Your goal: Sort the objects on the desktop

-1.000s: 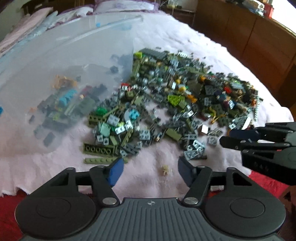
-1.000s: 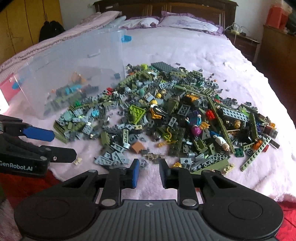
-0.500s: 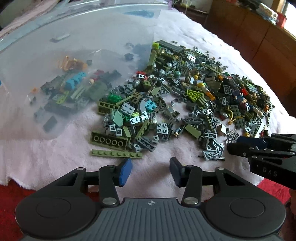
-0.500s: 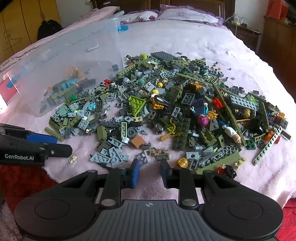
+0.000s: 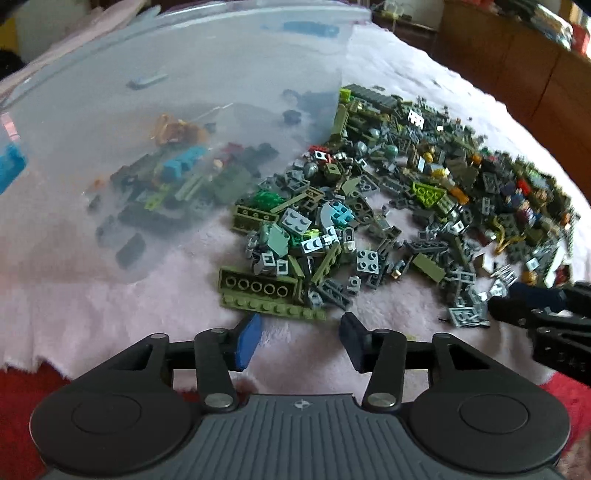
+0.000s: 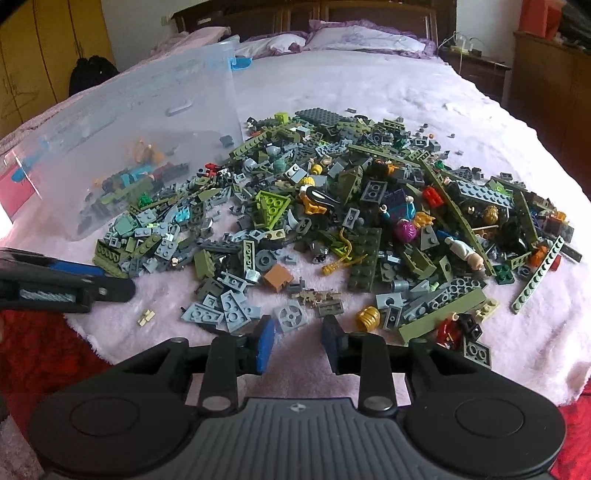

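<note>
A big pile of small toy bricks (image 6: 351, 214), mostly grey and olive green, lies on a pink fluffy blanket (image 6: 369, 92); it also shows in the left wrist view (image 5: 369, 221). A clear plastic bin (image 5: 147, 129) at the left holds several bricks; it also shows in the right wrist view (image 6: 129, 147). My left gripper (image 5: 299, 334) is open and empty, just short of a long olive plate (image 5: 273, 306). My right gripper (image 6: 297, 338) is open and empty, in front of a round grey piece (image 6: 291, 317).
The blanket's front edge gives way to red cloth (image 6: 33, 350). A small tan piece (image 6: 146, 316) lies alone near the left gripper's fingers (image 6: 74, 286). Wooden cabinets (image 5: 517, 66) stand at the right. Pillows and a headboard (image 6: 332, 11) are at the far end.
My left gripper has moved forward to the pile's near edge and narrowed somewhat. My right gripper has moved forward to the pile and opened wider.
</note>
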`<state>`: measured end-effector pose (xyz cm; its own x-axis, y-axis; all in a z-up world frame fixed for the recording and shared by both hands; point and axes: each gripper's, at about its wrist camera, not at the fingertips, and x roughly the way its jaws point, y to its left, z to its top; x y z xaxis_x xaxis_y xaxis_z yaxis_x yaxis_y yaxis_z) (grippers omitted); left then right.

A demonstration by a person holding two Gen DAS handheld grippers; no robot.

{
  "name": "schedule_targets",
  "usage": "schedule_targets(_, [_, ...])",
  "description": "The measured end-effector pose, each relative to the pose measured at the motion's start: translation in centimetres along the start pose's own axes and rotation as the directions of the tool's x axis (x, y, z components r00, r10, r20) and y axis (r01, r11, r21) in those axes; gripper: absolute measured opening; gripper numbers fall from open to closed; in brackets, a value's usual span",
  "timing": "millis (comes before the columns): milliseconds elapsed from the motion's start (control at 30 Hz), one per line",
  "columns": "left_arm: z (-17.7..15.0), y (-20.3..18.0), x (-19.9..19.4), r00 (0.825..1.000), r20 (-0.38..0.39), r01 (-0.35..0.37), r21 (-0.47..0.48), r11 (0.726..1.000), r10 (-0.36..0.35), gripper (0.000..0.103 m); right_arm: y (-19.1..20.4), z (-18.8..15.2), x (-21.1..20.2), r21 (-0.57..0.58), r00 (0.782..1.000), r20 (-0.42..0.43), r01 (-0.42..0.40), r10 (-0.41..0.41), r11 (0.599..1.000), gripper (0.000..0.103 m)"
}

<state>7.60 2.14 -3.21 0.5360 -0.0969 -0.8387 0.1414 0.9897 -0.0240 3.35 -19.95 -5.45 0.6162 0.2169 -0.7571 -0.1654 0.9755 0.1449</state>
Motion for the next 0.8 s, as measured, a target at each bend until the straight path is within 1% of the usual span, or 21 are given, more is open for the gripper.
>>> schedule_targets(100, [0.1,-0.6,0.3,1.0,0.021,-0.022,0.029,0.999,0.021,0.051,-0.1,0.0,0.2,0.016,1.0,0.011,-0.005,0.005,1.0,0.035])
schedule_targets(167, [0.1,-0.6,0.3,0.999,0.028,-0.022,0.015,1.0,0.022,0.05,-0.2,-0.1,0.3,0.022,1.0,0.019,-0.008,0.008,1.0,0.035])
schedule_targets(233, [0.1,-0.5,0.2,0.999,0.03,-0.031,0.008,0.999,0.031,0.044,-0.2,-0.1,0.4,0.023,1.0,0.029,-0.01,0.01,1.0,0.036])
schedule_targets(300, [0.2,-0.4,0.0,0.999,0.026,-0.048,0.007,0.999,0.048,0.031,-0.1,-0.3,0.3,0.019,0.999,0.038,-0.005,0.004,1.0,0.032])
schedule_targets(367, [0.2,-0.2,-0.2,0.997,0.01,-0.072,0.008,0.997,0.072,0.023,-0.2,-0.4,0.1,0.019,0.999,0.043,-0.004,0.003,1.0,0.028])
schedule_targets(433, [0.1,0.0,-0.6,0.996,-0.005,-0.089,0.006,0.996,0.089,0.019,-0.5,-0.6,-0.1,0.029,0.999,0.044,-0.009,0.008,1.0,0.025])
schedule_targets(467, [0.0,0.1,-0.8,0.995,-0.011,-0.095,0.006,0.995,0.095,0.018,-0.6,-0.6,-0.3,0.037,0.999,0.044,-0.011,0.01,0.999,0.022])
schedule_targets(500, [-0.1,0.2,-1.0,0.994,-0.014,-0.105,0.01,0.994,0.105,0.018,-0.7,-0.7,-0.5,0.044,0.999,0.044,-0.013,0.011,0.999,0.019])
schedule_targets(633, [-0.6,0.8,-1.7,0.992,-0.02,-0.124,0.001,0.992,0.124,0.018,-0.9,-1.1,-1.0,0.051,0.999,0.042,-0.015,0.012,0.999,0.019])
schedule_targets(733, [-0.8,1.5,-2.3,0.994,-0.015,-0.111,-0.04,0.993,0.11,0.02,-0.4,-1.1,-1.6,0.04,0.999,0.049,-0.009,0.007,0.999,0.02])
schedule_targets(800, [-0.8,1.9,-2.4,0.995,-0.007,-0.102,-0.062,0.993,0.101,0.026,0.4,-0.8,-1.9,0.013,0.998,0.062,-0.013,0.012,1.0,0.021])
